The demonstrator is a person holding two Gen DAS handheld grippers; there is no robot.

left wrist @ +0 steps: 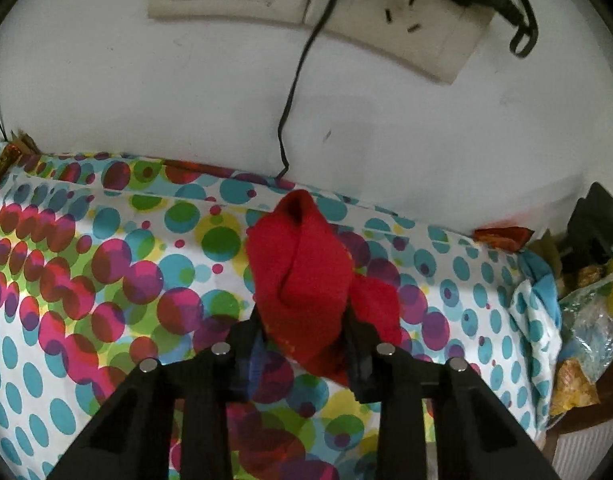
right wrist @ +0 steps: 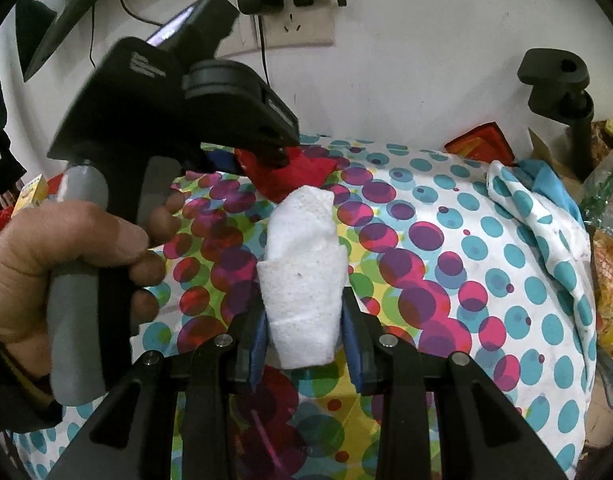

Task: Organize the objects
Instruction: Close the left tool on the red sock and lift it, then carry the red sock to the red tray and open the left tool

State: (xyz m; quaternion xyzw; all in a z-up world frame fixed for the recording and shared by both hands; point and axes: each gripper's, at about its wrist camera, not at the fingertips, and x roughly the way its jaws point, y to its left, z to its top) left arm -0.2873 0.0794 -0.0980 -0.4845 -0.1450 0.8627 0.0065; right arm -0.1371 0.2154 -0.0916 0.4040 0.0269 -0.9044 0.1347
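Clamping a red sock (left wrist: pixel 302 276), the left claw (left wrist: pixel 306 336) has its jaws squeezed onto the folded fabric, which bunches up between them and spills out to the right side. The sock lies over the polka-dot sheet (left wrist: pixel 106 280), close to the sheet's far edge where it meets the white wall (left wrist: pixel 186 100). A black cable (left wrist: pixel 294 92) hangs down that wall to the sheet's far edge just behind the sock.

The right claw (right wrist: pixel 304 332) is clenched on a white sock (right wrist: pixel 302 280), its blue pads (right wrist: pixel 348 332) pressing both flanks of the folded bundle, which stands up from the jaws above the same polka-dot sheet. Beyond the white sock, toward the wall, the red sock shows under the black body of the left tool, whose grey handle a hand (right wrist: pixel 58 256) grips. A crumpled fold of the sheet (right wrist: pixel 546 224) lies well to the right of the white sock.
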